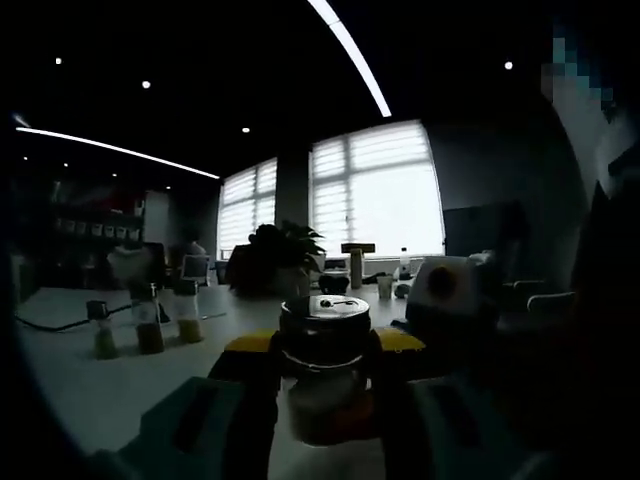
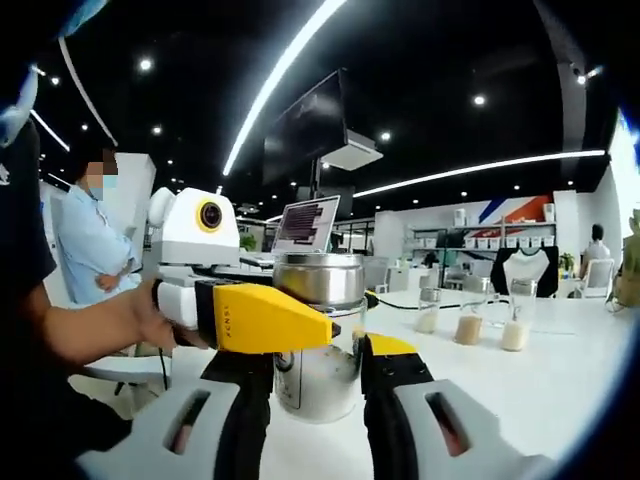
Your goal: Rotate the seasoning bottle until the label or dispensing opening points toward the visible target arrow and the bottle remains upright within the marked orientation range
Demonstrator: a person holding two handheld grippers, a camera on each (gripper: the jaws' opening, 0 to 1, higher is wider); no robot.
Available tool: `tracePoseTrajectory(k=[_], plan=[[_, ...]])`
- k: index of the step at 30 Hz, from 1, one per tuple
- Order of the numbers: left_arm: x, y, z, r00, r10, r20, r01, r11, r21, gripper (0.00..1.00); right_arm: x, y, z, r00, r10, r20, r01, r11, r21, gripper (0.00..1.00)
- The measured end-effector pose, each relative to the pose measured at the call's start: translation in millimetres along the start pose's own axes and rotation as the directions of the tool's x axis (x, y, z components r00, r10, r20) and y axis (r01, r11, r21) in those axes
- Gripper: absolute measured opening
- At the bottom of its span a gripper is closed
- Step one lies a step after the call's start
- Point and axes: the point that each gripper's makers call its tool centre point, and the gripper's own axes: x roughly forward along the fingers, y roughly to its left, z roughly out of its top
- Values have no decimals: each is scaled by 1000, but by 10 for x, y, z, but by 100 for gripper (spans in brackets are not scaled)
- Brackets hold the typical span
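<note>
The seasoning bottle (image 1: 324, 372) is a glass jar with a shiny metal lid and pale powder inside, standing upright in the centre of the left gripper view. My left gripper (image 1: 325, 345) is shut on it just under the lid, a yellow-tipped jaw on each side. In the right gripper view the same bottle (image 2: 318, 285) stands between the black jaws of my right gripper (image 2: 315, 352), which press on its glass sides. The left gripper's yellow finger (image 2: 262, 318) comes in from the left, held by a hand (image 2: 150, 318), and crosses the bottle's neck. I see no arrow.
A white table (image 2: 560, 372) carries three small jars of powder (image 2: 468, 324); those jars (image 1: 150, 327) stand at the left in the other view. A laptop (image 2: 305, 224), a seated person (image 2: 90, 245), a potted plant (image 1: 282, 258) and cups (image 1: 385, 287) lie further back.
</note>
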Motion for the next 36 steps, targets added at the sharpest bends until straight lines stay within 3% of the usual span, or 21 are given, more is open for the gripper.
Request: tracePoseTrajectory(k=[6, 11, 15, 20, 30, 36], plan=[[29, 64, 42, 996, 90, -11, -89, 994, 62, 36, 25, -84, 18, 993, -116, 5, 116, 993, -15, 32], [54, 102, 34, 987, 159, -32, -154, 982, 108, 36, 33, -142, -2, 989, -146, 5, 146, 989, 19, 32], [46, 128, -43, 985, 170, -43, -163, 978, 128, 35, 54, -164, -73, 992, -123, -14, 123, 992, -12, 32], [41, 186, -85, 984, 175, -31, -171, 979, 113, 35, 65, -166, -144, 996, -76, -43, 77, 997, 10, 34], [-97, 504, -185, 964, 265, -29, -262, 962, 78, 35, 54, -116, -273, 993, -13, -116, 12, 1000, -5, 57], [-185, 687, -311, 956, 290, -53, -286, 956, 71, 35, -15, -224, -267, 993, -11, -114, 14, 1000, 25, 68]])
